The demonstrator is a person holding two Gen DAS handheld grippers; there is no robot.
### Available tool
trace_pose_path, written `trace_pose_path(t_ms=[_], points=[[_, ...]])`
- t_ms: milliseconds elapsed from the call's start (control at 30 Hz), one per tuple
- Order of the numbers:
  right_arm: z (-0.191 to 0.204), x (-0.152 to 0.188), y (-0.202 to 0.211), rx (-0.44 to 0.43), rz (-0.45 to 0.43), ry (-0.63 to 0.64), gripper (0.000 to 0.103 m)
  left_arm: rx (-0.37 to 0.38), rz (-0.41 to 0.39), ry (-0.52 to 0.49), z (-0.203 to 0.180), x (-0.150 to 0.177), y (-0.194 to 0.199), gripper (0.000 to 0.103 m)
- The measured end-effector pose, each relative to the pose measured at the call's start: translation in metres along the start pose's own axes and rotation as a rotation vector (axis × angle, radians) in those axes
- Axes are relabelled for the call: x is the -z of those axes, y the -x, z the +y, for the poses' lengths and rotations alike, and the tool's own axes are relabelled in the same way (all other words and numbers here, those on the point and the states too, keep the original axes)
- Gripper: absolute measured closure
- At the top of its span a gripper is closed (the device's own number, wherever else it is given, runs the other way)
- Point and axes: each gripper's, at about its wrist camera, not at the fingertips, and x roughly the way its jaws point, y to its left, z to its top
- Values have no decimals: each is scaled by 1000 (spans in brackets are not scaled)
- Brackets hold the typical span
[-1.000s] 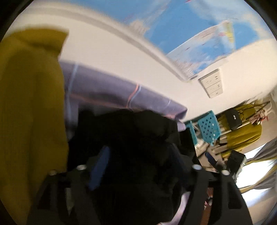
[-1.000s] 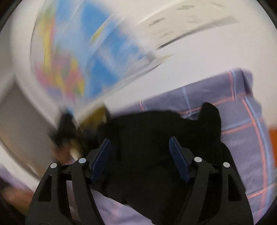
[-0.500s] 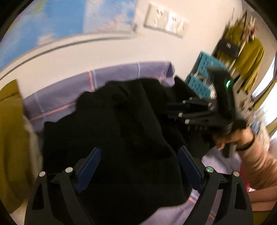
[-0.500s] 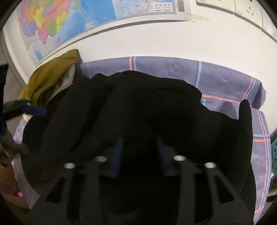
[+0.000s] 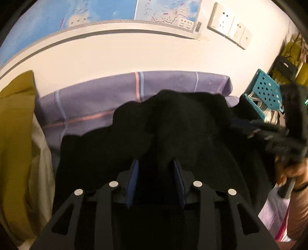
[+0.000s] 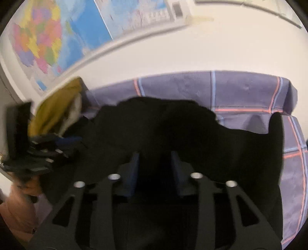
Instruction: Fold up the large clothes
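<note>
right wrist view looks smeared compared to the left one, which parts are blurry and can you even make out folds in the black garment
Right wrist view: the map and the left gripper at the left edge are motion-smeared; the black garment reads as a featureless dark mass. Left wrist view: sharper, map lines crisp, only the right gripper blurred; faint folds show in the garment. Both bend straight edges, fisheye.

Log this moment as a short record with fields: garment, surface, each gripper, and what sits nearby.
garment: black garment, crumpled in a heap, not yet folded
surface: purple checked sheet against a white wall
left gripper: jaws have just been closing, black fabric bunched between them; whether the pads press on it cannot be told
right gripper: jaws have just been opening, over the same garment; grip unclear
nearby left: mustard-yellow cloth
nearby right: teal perforated basket
wall: map, sockets
</note>
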Motion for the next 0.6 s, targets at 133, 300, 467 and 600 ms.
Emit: trace_pose_path(t_ms=[133, 300, 467, 600], points=[[-10, 20, 66, -17, -145, 8, 29, 6, -151, 29, 14, 18, 46, 43], [-50, 72, 125, 85, -221, -57, 19, -91, -248, 11, 26, 58, 98, 26], [-72, 124, 118, 83, -145, -113, 18, -51, -197, 20, 34, 104, 103, 20], [-76, 138, 99, 36, -133, -136, 41, -74, -167, 10, 28, 118, 84, 17]])
